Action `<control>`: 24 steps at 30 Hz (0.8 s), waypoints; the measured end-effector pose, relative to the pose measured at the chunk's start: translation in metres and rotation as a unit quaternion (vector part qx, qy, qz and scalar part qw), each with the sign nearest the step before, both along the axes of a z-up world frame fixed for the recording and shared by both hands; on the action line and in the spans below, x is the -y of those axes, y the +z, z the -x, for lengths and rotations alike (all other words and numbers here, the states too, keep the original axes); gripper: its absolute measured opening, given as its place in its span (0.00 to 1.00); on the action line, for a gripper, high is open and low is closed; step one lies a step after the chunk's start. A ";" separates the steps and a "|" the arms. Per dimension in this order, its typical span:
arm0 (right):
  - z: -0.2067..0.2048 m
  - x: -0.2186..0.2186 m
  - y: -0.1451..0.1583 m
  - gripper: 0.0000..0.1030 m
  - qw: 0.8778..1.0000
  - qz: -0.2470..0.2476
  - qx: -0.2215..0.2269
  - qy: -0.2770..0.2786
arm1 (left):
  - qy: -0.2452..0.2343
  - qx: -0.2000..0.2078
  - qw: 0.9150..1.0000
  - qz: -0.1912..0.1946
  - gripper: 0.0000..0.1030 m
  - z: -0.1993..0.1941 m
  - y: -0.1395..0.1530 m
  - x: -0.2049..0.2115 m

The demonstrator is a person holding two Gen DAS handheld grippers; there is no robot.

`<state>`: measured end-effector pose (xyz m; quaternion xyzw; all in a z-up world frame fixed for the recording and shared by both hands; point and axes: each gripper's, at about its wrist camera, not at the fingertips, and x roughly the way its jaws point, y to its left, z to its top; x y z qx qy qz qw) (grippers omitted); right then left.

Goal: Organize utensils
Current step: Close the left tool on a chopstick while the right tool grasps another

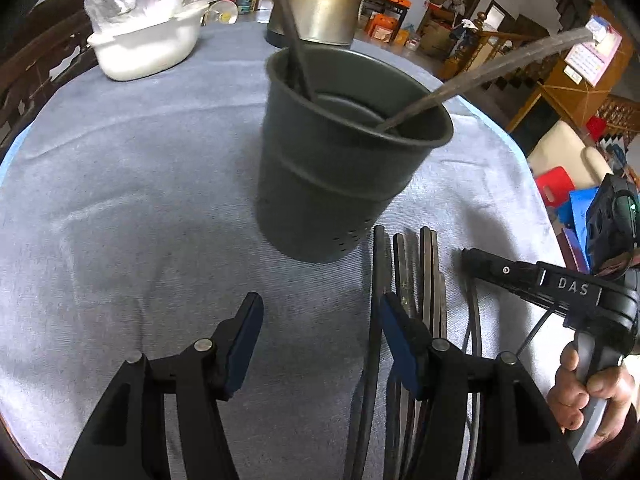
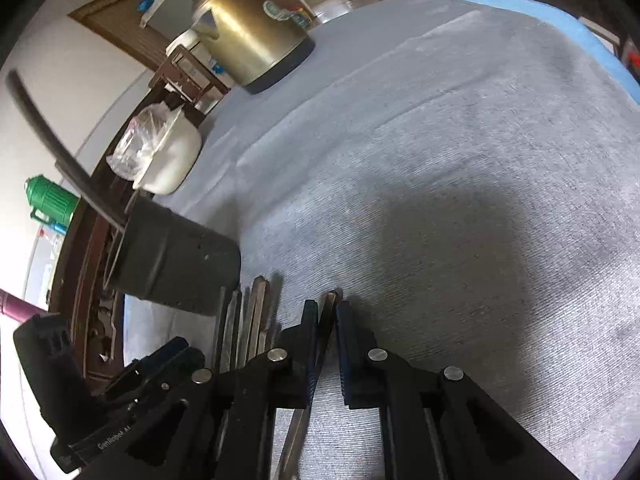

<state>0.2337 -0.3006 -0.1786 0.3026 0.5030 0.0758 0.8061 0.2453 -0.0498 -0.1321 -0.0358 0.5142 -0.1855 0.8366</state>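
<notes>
We are mid-way through loading chopsticks (image 1: 412,276) into the bin (image 1: 344,152); two already lean inside, the rest lie on the cloth (image 1: 140,208) just beside its base. Our right gripper (image 2: 325,344) sits low over the row, apparently clamped on one chopstick (image 2: 326,320), though blur leaves contact uncertain. Next comes lifting and tipping it over the rim. Our left gripper (image 1: 320,336) hovers nearby, spread and empty.

The utensil holder (image 1: 344,152) stands on the cloth-covered table (image 1: 140,200), two chopsticks (image 1: 296,40) leaning inside it; a row of loose chopsticks (image 1: 416,276) lies on the cloth just in front of it, to its right; behind it stands a metal kettle (image 1: 324,0); a lidded pot (image 1: 148,40) sits far left, well apart.
</notes>
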 end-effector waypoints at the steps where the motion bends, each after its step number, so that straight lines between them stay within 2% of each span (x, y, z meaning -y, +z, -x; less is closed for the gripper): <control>1: 0.001 0.001 -0.001 0.09 1.000 -0.005 0.000 -0.003 | -0.001 -0.004 1.000 -0.001 0.60 -0.001 -0.002 0.002; 4: 0.003 0.003 -0.001 0.12 1.000 -0.023 0.002 -0.008 | -0.002 0.002 1.000 -0.005 0.60 0.000 -0.004 0.009; 9: 0.003 0.012 -0.002 0.13 0.999 -0.043 -0.021 -0.019 | 0.003 0.012 1.000 -0.008 0.58 0.003 -0.003 0.014; 11: 0.004 0.015 0.000 0.13 0.999 -0.038 -0.026 -0.020 | -0.002 0.018 1.000 -0.009 0.43 0.010 -0.005 0.015; 13: 0.006 0.016 0.001 0.13 0.999 -0.042 -0.025 -0.018 | -0.007 0.022 1.000 -0.006 0.36 0.017 -0.004 0.013; 15: 0.007 0.016 0.003 0.14 0.999 -0.038 -0.025 -0.018 | -0.012 0.019 1.000 -0.001 0.33 0.020 -0.004 0.013; 19: 0.009 0.015 0.003 0.28 0.999 -0.037 -0.034 -0.016 | -0.022 0.014 1.000 -0.007 0.22 0.030 -0.007 0.008; 24: 0.009 0.005 0.004 0.29 0.999 -0.015 -0.031 -0.002 | -0.027 0.003 1.000 -0.005 0.21 0.036 -0.006 -0.006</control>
